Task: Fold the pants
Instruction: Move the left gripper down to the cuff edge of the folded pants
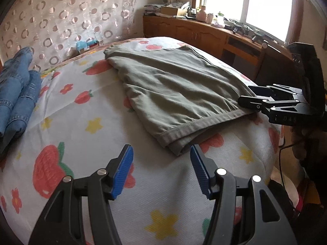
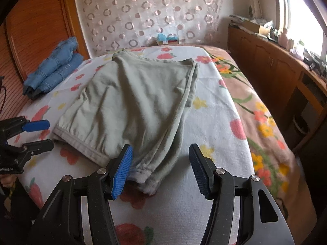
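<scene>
Through the left wrist camera, green pants [image 1: 175, 94] are seen folded on the flowered bed [image 1: 67, 106], just beyond the left gripper [image 1: 161, 169], held wide and empty; "DAS" is legible on the right gripper [image 1: 248, 97]. Through the right wrist camera, the right gripper, also wide, frames the pants' near corner; folded jeans [image 2: 53, 71] lie well left.

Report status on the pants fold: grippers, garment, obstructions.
Left gripper open, empty. Right gripper open, cuff between jaws, ungripped. Grey-green cotton pants lie half-folded on floral bedspread. Nothing obstructing.
</scene>
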The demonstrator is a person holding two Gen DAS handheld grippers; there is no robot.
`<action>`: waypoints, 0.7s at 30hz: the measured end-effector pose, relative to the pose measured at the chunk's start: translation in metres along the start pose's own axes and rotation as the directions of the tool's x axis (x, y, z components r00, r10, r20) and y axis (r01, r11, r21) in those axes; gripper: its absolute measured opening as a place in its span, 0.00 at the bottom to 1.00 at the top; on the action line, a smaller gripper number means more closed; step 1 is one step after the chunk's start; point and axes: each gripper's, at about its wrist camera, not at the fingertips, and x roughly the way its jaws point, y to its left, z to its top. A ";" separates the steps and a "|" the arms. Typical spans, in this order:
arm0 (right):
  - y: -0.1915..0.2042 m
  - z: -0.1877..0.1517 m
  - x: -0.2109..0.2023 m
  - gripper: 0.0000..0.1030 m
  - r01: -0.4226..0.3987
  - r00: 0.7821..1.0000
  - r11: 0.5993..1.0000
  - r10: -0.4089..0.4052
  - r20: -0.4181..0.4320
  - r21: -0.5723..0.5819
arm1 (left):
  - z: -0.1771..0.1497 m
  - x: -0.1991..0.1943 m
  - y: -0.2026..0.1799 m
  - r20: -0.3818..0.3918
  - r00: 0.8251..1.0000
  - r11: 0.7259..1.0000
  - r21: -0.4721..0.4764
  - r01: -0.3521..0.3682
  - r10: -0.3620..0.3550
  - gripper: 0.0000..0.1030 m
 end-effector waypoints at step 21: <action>-0.002 -0.003 -0.002 0.57 -0.006 1.000 1.000 0.006 0.027 0.014 | 0.015 0.009 -0.018 0.012 0.999 0.996 0.072 -0.045 0.045 0.37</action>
